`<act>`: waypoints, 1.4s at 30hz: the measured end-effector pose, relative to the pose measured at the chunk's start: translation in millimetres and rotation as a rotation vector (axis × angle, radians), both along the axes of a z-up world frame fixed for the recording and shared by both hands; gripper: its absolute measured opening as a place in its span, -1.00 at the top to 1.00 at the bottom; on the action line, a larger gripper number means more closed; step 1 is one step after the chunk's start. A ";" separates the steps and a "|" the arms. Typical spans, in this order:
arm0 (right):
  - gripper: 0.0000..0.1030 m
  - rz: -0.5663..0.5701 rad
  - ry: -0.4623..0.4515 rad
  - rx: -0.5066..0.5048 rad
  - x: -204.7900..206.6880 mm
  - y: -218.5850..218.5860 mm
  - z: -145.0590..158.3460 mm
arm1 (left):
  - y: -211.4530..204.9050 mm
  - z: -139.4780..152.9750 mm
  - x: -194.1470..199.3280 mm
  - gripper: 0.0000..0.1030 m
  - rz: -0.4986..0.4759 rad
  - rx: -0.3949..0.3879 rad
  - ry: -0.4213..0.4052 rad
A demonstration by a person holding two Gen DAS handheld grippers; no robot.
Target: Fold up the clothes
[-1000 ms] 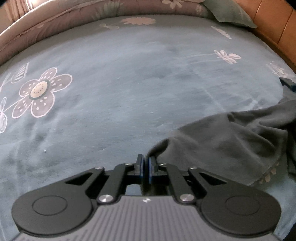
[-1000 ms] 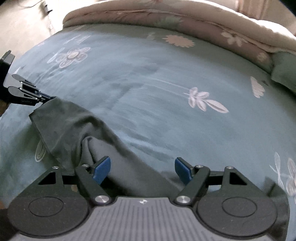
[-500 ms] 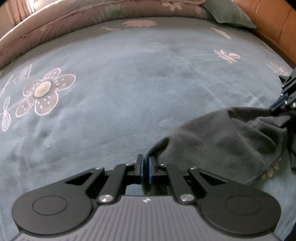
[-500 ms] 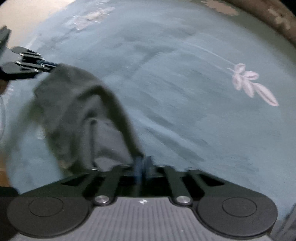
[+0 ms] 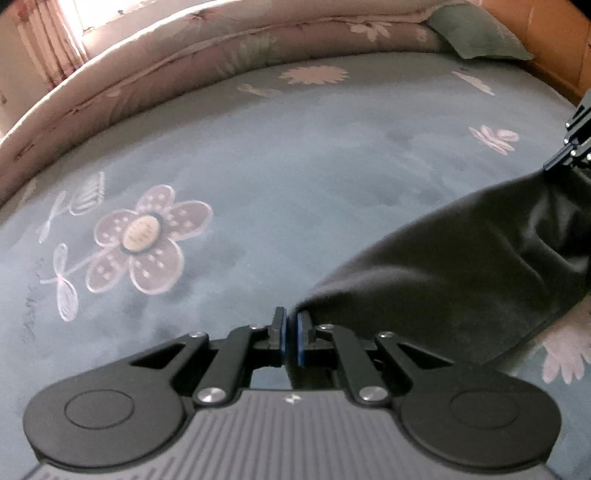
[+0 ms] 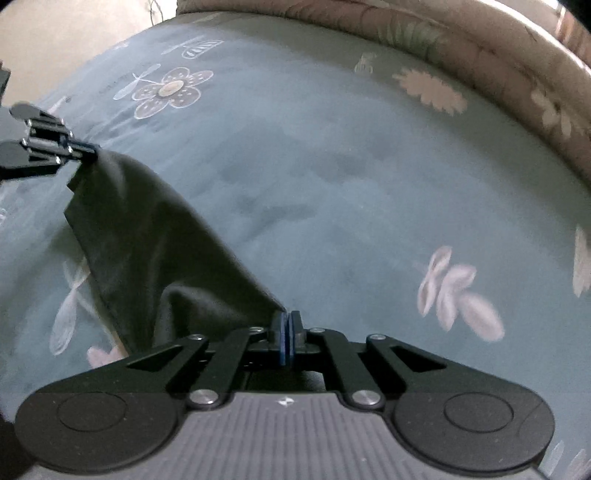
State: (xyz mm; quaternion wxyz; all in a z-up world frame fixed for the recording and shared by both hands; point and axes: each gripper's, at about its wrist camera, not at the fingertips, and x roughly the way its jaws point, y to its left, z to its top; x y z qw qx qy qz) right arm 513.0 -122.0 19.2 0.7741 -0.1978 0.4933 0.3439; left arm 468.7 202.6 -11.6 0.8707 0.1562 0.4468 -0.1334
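A dark grey garment (image 5: 461, 266) hangs stretched between my two grippers above a blue flowered bedspread (image 5: 295, 166). My left gripper (image 5: 290, 332) is shut on one edge of it; the cloth runs off to the right, where the right gripper (image 5: 569, 147) pinches the other end. In the right wrist view my right gripper (image 6: 289, 332) is shut on the garment (image 6: 147, 243), which slopes up and left to the left gripper (image 6: 85, 149). The cloth sags between them, its lower part hidden behind the gripper bodies.
The bedspread (image 6: 351, 184) fills both views. A rolled pink quilt (image 5: 221, 51) lies along the far edge, a green pillow (image 5: 476, 33) at the far right by an orange headboard (image 5: 554, 44). The floor (image 6: 55, 37) shows beyond the bed's left side.
The right gripper closed on the garment a second ago. Both grippers have since lifted and the cloth, which lay crumpled on the bed, now hangs pulled taut between them.
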 end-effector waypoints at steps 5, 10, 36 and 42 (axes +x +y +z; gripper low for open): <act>0.94 0.015 -0.048 -0.066 29.2 26.7 -1.2 | 8.2 4.0 32.3 0.92 -0.004 0.026 0.007; 0.98 0.009 -0.092 -0.120 58.4 42.9 -8.3 | 12.2 1.0 62.9 0.92 0.011 0.074 0.015; 0.69 -0.142 -0.082 0.091 -9.4 -15.4 -11.0 | -15.0 -38.0 -3.8 0.14 0.053 -0.071 -0.033; 0.51 -0.215 -0.090 0.140 -30.1 -35.9 -4.4 | -41.1 -57.7 10.7 0.10 0.076 0.116 -0.162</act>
